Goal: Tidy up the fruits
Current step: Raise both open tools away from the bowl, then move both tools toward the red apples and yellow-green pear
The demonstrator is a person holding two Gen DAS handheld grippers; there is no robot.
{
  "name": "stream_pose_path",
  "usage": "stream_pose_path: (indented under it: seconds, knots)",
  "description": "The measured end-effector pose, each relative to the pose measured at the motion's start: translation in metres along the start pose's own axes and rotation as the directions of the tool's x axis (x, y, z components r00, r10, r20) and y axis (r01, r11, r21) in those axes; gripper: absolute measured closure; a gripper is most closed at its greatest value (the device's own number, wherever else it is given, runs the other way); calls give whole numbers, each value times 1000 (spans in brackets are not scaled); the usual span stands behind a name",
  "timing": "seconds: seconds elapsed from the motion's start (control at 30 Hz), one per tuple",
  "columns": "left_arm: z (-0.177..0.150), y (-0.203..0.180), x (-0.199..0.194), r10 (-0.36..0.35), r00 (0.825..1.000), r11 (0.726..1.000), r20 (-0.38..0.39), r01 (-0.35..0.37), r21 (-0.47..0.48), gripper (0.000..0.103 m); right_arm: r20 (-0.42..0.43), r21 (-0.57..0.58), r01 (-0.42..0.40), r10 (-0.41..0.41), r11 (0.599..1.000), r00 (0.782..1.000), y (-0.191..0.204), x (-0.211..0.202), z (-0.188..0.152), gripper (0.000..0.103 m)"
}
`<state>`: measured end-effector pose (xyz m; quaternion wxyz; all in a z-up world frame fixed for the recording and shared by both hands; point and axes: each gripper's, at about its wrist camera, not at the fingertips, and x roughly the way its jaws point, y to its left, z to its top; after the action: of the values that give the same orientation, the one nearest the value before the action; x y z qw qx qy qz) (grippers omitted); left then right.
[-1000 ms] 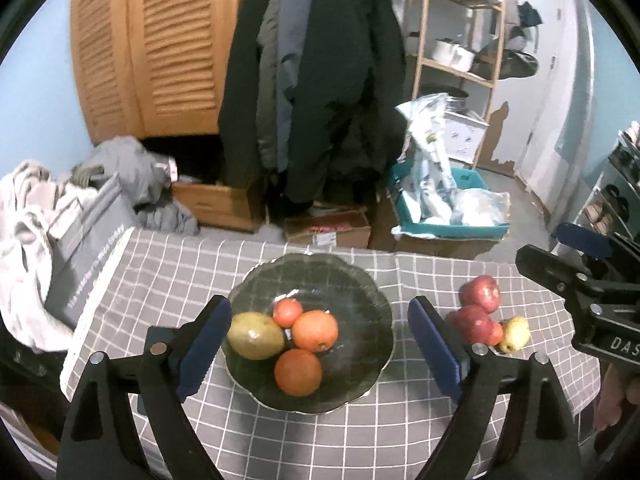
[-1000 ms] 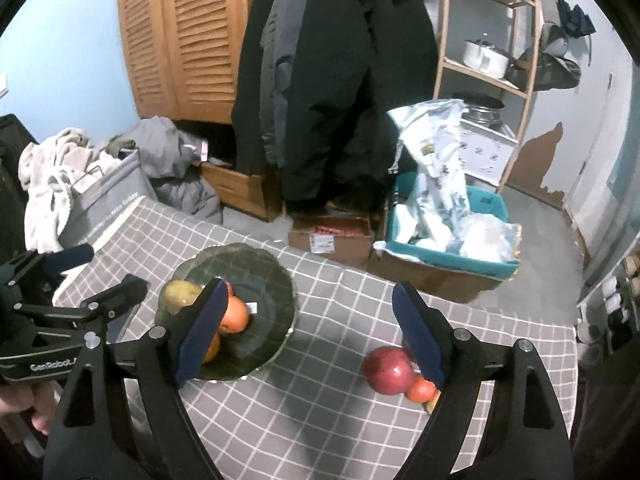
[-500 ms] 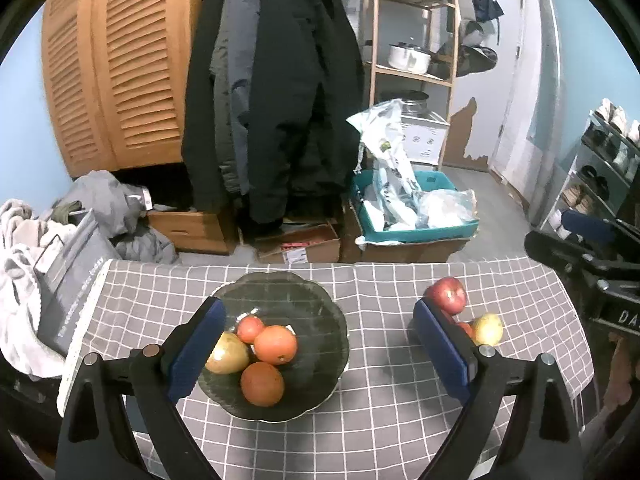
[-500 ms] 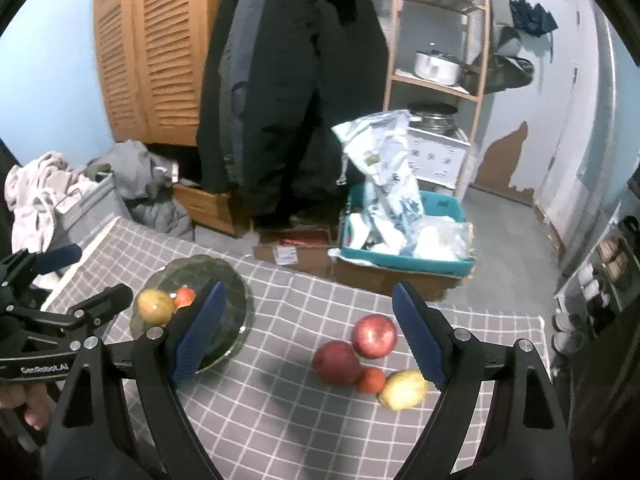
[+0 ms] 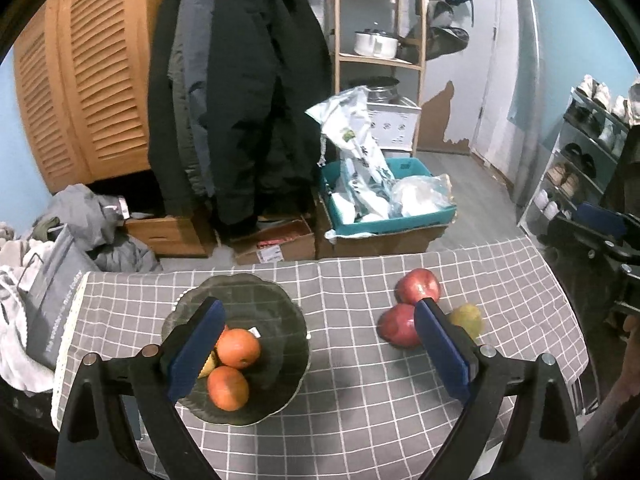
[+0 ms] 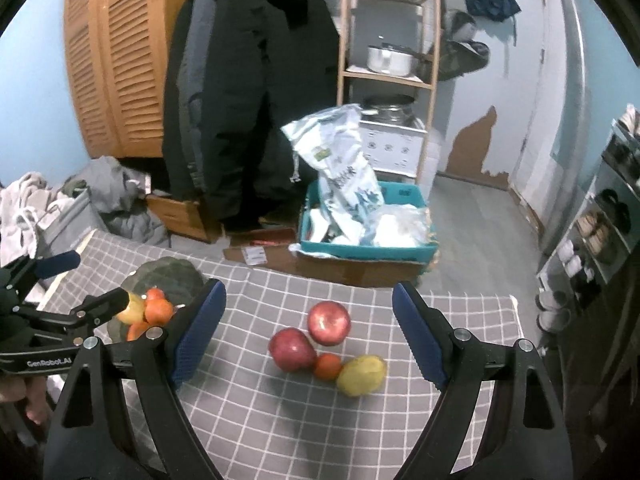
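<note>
We see a counter point(image 6: 248, 420) covered w/ a grey checked cloth, in a cluttered room.

Left wrist view: the left tongs point(image 5: 318, 354) have both blue pads wide apart, nothing between them but cloth. Under the left pad sits a dark glass bowl point(image 5: 280, 312) holding two oranges point(image 5: 238, 348) point(image 5: 227, 388), one nearer us than the other, plus a yellowish fruit point(image 5: 206, 366) mostly hidden by the pad. Over on the right of the cloth, well apart from the bowl, is a cluster of loose fruit; the right pad hides part of it.

Right wrist view: the right tongs point(image 6: 306, 334) are also spread wide, gripping nothing. Between the pads, on the cloth, lie the loose fruits: two red apples point(image 6: 329, 323) point(image 6: 291, 349) touching each other, a small orange fruit point(image 6: 328, 366) just beside the nearer apple, and a yellow pear-like fruit point(image 6: 362, 375) touching that small one. None of these are in the bowl. The bowl shows at the far left here, partly behind the left tongs, which are held by a hand point(image 6: 18, 392) at the frame edge.

Behind the counter: dark coats point(image 6: 248, 100) hanging, an orange louvred cupboard point(image 6: 120, 68), a wooden shelf unit point(image 6: 386, 76) w/ a metal pot point(image 6: 386, 59), a teal crate point(image 6: 366, 246) stuffed w/ plastic bags, and a heap of clothes point(image 6: 116, 200) at left.
</note>
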<state>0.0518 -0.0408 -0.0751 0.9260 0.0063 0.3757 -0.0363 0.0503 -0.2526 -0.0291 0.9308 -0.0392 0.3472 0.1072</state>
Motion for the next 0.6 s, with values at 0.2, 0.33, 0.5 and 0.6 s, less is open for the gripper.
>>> stream_pose_path:
  seconds: [0.2,0.33,0.5,0.6]
  knots:
    - [3,-17,5,-21,1000,999,-12,22,24,7,-9,33,28,-28,999,1000,-23,-1,-7,19]
    - [5,-28,10,-36,999,999,-21,37,39,7,-25,50,42,-41,998,999,-35,1,-12,19]
    - [4,-36,21,-49,998,997,-43,51,51,6,-46,63,54,-51,997,998,-44,6,-18,19]
    - [3,-39,29,-58,996,997,-63,61,46,6,-65,71,56,-51,996,997,-48,13,-21,19]
